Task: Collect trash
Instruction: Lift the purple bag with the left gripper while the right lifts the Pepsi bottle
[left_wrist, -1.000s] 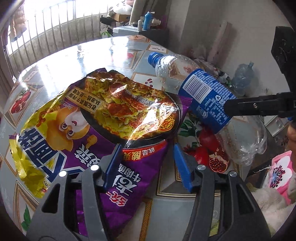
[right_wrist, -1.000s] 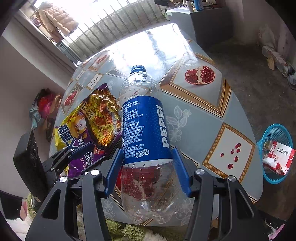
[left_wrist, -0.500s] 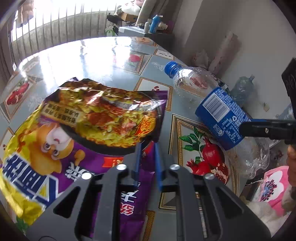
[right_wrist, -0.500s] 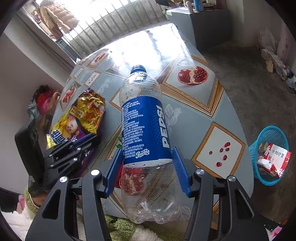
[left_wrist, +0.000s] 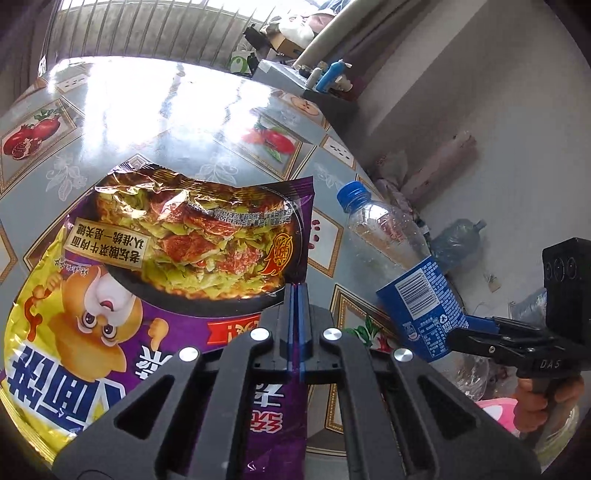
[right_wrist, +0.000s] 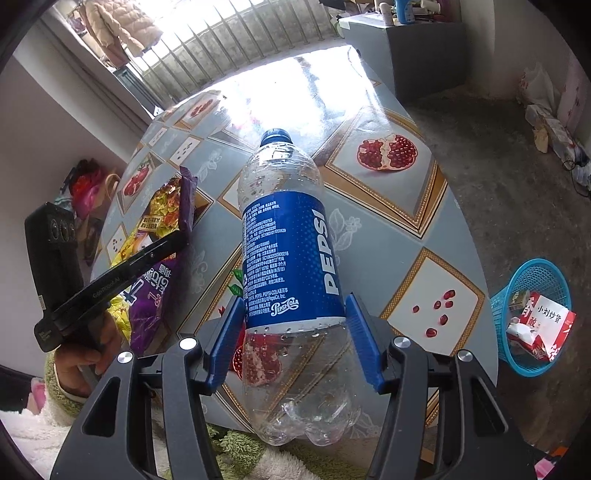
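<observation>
The clear plastic bottle (right_wrist: 291, 266) carried a blue wrap label reading "PEPSI" in white capitals, with "PEPSI-COLA" in script near the label's lower edge and blocks of small white print too fine to read. Its blue cap pointed away from the camera, over the table (right_wrist: 399, 206), whose glossy cloth was printed with pomegranates in gold-bordered frames. The right gripper (right_wrist: 295, 343) clamped the bottle across its lower label edge, both blue ridged pads pressed to its sides, tilted steeply downward.

To the left of the bottle, the noodle bag (left_wrist: 155, 280), a crinkled foil packet in purple and yellow with Chinese characters, a cartoon monkey and a pictured bowl of noodles, lay on the table. The left gripper (left_wrist: 295, 291) was fully closed, its blue pads pinching the bag's purple edge between them, angled down toward the table. A hand (right_wrist: 79, 360) in a fleecy white sleeve gripped its handle, which bore faint lettering too small to read.

Right of the bottle, on the concrete floor, stood a blue mesh basket (right_wrist: 532, 280) holding a red-and-white carton printed "小刘炒货".
</observation>
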